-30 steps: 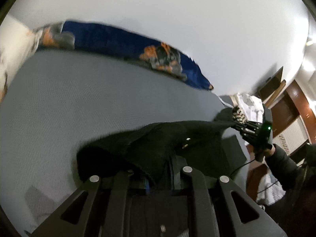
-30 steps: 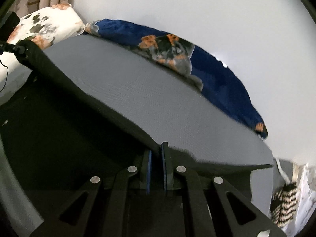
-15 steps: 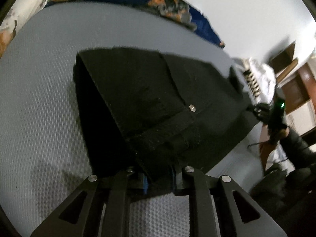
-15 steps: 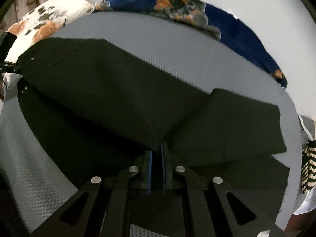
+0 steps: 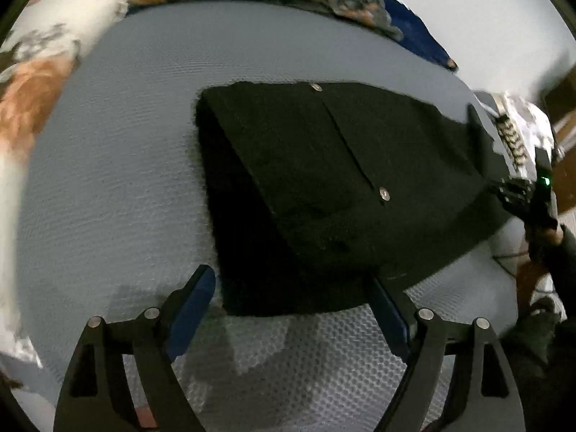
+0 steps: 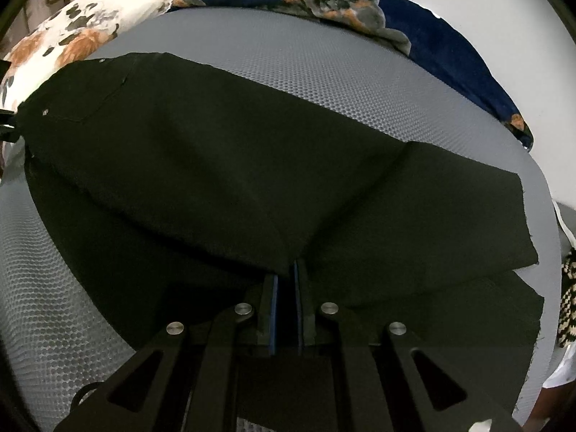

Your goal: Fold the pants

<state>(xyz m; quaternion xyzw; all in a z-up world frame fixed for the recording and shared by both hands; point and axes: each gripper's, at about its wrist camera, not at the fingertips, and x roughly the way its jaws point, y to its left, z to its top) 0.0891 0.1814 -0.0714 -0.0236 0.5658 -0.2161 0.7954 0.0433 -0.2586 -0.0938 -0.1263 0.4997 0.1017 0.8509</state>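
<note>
Black pants [image 5: 324, 180] lie folded lengthwise on the grey bed [image 5: 108, 180], waist end with two metal buttons toward my left gripper. My left gripper [image 5: 291, 288] is open, its blue-padded fingers apart at either side of the waist edge, holding nothing. In the right wrist view the pants [image 6: 252, 165] stretch across the bed, leg ends at the right. My right gripper [image 6: 286, 280] is shut on a pinch of the pants' near edge. The right gripper also shows in the left wrist view [image 5: 518, 194], at the far end of the pants.
A floral pillow [image 6: 72, 39] and a blue patterned blanket [image 6: 396, 28] lie along the bed's far side by the white wall. Clothes with a checkered piece [image 5: 511, 136] lie past the bed's right end. Bare grey mattress surrounds the pants.
The pants came down from the air and now lie flat on the bed. My left gripper has opened and let go of the waist. My right gripper stays shut on the fabric.
</note>
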